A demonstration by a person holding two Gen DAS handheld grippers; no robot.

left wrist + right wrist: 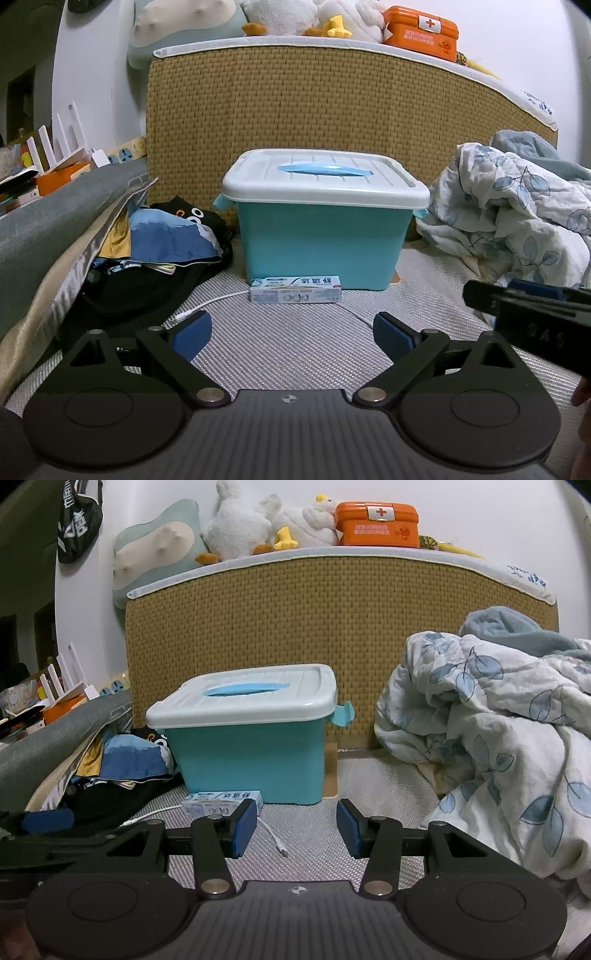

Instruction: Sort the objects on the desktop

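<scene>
we are at the start of the sort: nothing is in our grippers and the box is still shut.

nearest us, the left gripper (pixel 291 334) and right gripper (pixel 297 827) both stand with jaws apart and bare over the woven bed mat (pixel 295 354). a white cable (pixel 275 840) lies just ahead. beyond it the toothpaste box (pixel 295 290) rests flat, touching the front of the teal storage box (pixel 321 243), whose white lid (pixel 325 177) is on. we judge lifting the lid and stowing the toothpaste box all remain.
</scene>
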